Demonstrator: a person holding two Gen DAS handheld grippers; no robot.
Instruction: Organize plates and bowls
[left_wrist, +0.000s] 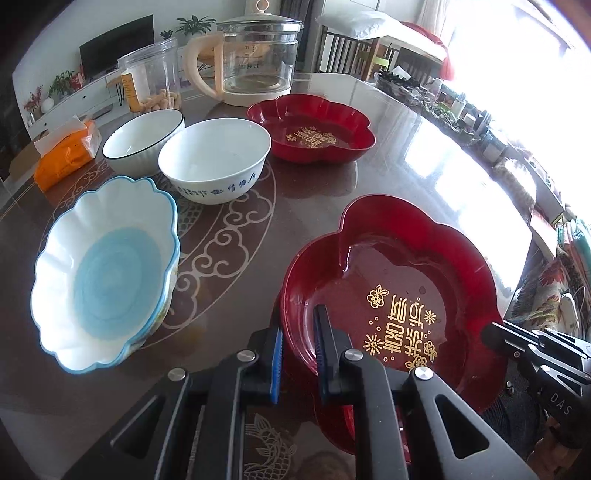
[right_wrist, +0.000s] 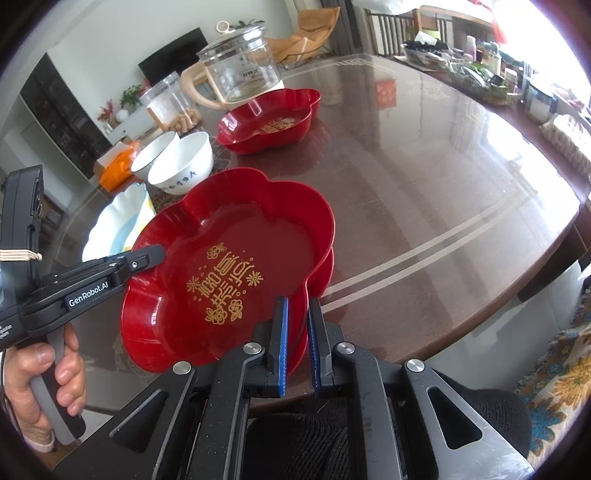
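Desk (left_wrist: 388, 155): glossy brown top with pale cloud scrollwork, filling most of both views; its near edge runs across the lower right of the right wrist view
Red plate stack (left_wrist: 391, 280): flower-shaped red plates with gold characters, one nested in another, lower right of the left wrist view and centre of the right wrist view (right_wrist: 229, 266); whether it rests on the desk or is lifted clear I cannot tell
Blue and white bowls (left_wrist: 107, 273): scalloped, stacked, tilted, at the left of the left wrist view, beside the red plate stack
Kettle (left_wrist: 255, 62): clear glass with a cream handle, top centre of the left wrist view
Second red plate (left_wrist: 310, 129): same flower shape, alone on the desk, upper centre, just in front of the kettle
White bowl with blue writing (left_wrist: 214, 158): upright, left of the second red plate
Black-rimmed bowl (left_wrist: 142, 142): upright, touching or just behind the white bowl with blue writing
Plastic jar (left_wrist: 151, 79): clear, upper left, beside the kettle
Orange tissue pack (left_wrist: 66, 151): far left edge, behind the bowls
Left gripper (left_wrist: 299, 325): fingers (left_wrist: 325, 332) closed onto the left rim of the red plate stack, one blue pad outside and one inside
Right gripper (right_wrist: 297, 317): fingers (right_wrist: 282, 325) clamped on the stack's near right rim
Person's hand (right_wrist: 40, 380): lower left of the right wrist view, wrapped round the left gripper's handle
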